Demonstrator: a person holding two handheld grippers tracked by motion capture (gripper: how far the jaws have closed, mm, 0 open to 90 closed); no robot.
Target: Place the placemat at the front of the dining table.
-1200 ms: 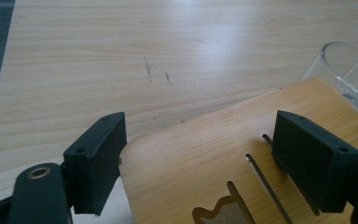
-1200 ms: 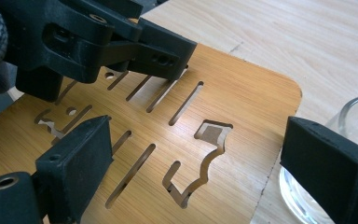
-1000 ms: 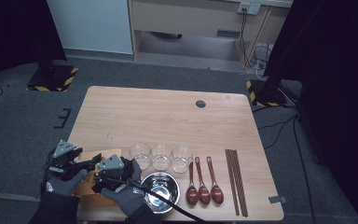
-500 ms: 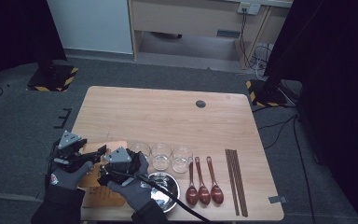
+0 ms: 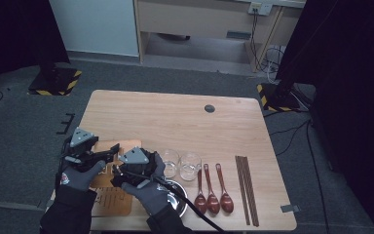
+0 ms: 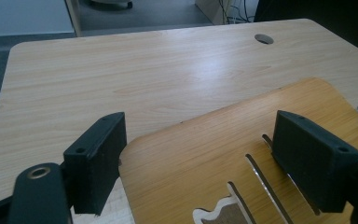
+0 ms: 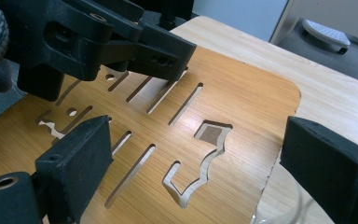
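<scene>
Both my grippers, left gripper and right gripper, had jaws wide, holding nothing, over slotted bamboo board at table's near-left corner. Risk as I saw it: board edge sat just beside clear glass cups, so a sloppy lift could've knocked one over.

Both gloved hands low at near-left table edge. Left gripper jaws spread wide, pointing right. Right gripper close beside it, jaws parted.
</scene>
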